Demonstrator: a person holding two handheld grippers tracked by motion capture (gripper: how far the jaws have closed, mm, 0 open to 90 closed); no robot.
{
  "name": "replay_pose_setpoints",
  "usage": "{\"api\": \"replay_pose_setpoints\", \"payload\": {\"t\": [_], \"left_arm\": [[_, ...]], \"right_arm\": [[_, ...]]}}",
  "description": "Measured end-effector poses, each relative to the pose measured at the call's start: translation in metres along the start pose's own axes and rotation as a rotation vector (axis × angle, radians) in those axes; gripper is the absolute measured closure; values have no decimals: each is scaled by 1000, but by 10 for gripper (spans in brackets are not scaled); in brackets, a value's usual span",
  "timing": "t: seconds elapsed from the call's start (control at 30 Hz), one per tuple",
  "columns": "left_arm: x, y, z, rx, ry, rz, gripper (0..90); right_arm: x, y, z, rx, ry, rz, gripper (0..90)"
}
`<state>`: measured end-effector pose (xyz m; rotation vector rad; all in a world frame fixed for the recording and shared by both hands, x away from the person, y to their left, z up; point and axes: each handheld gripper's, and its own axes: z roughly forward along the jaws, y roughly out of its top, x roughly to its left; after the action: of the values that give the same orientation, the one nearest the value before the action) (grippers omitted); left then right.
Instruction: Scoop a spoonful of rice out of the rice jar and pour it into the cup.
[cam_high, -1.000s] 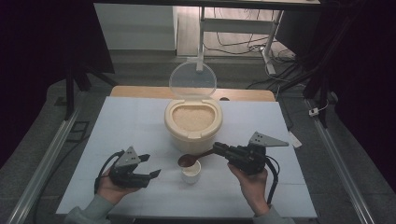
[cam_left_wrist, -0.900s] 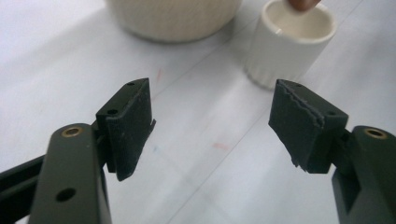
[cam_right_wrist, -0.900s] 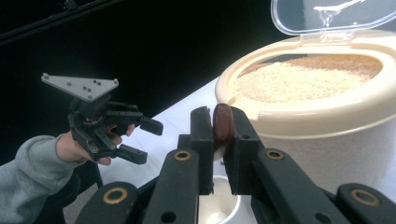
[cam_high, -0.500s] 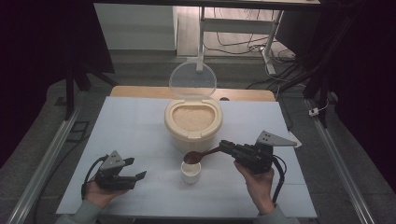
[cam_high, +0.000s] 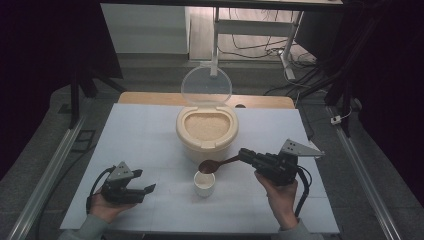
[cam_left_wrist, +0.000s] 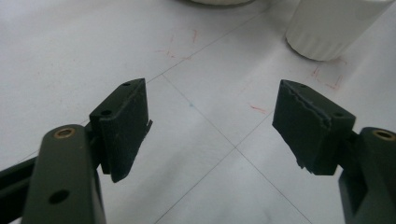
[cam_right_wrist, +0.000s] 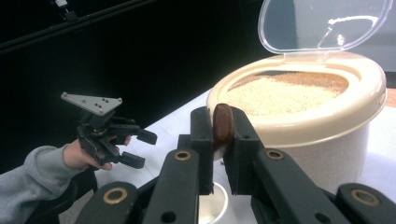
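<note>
- The right tool (cam_high: 246, 154) sits at the near right of the counter (cam_high: 140, 135), its jaws clamped on the handle of a brown wooden spoon (cam_high: 216, 164).
- In the right gripper view the spoon (cam_right_wrist: 222, 124) stands edge-on, pinched between the two black jaws.
- The spoon's bowl hangs just above a small white cup (cam_high: 204, 183), which stands near the middle of the counter, towards the near edge.
- The contents of the spoon's bowl cannot be made out.
- Just beyond the cup, farther off, stands a cream rice container (cam_high: 206, 145) filled with pale grains; its clear lid (cam_high: 206, 86) is hinged up at the far side.
- In the right gripper view the container (cam_right_wrist: 327, 121) rises at the right, behind the jaws, with grains up to near its rim.
- The left tool (cam_high: 145, 190) rests at the near left of the counter in the person's hand, its jaws wide apart and holding nothing.
- In the left gripper view the jaws frame bare counter (cam_left_wrist: 196, 121) crossed by thin grid lines, with the ribbed base of the cup (cam_left_wrist: 329, 28) at the far right.
- Faint red pen marks lie on the counter there; they spell nothing readable.
- No brand, label or writing can be read on the container, cup or tools.
</note>
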<state>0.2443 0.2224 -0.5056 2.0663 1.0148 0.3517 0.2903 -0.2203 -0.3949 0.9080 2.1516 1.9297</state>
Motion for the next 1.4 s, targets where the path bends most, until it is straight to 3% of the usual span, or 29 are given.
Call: {"api": "replay_pose_setpoints", "payload": {"t": [0.53, 0.93, 1.4], "left_arm": [[-3, 1, 5, 29, -17, 9, 246], [-3, 1, 6, 35, -21, 7, 244], [-2, 1, 7, 46, -21, 3, 242]], "right_arm": [[4, 17, -6, -53, 4, -16, 826], [-10, 44, -3, -105, -30, -21, 826], [-36, 69, 20, -101, -138, -28, 826]]}}
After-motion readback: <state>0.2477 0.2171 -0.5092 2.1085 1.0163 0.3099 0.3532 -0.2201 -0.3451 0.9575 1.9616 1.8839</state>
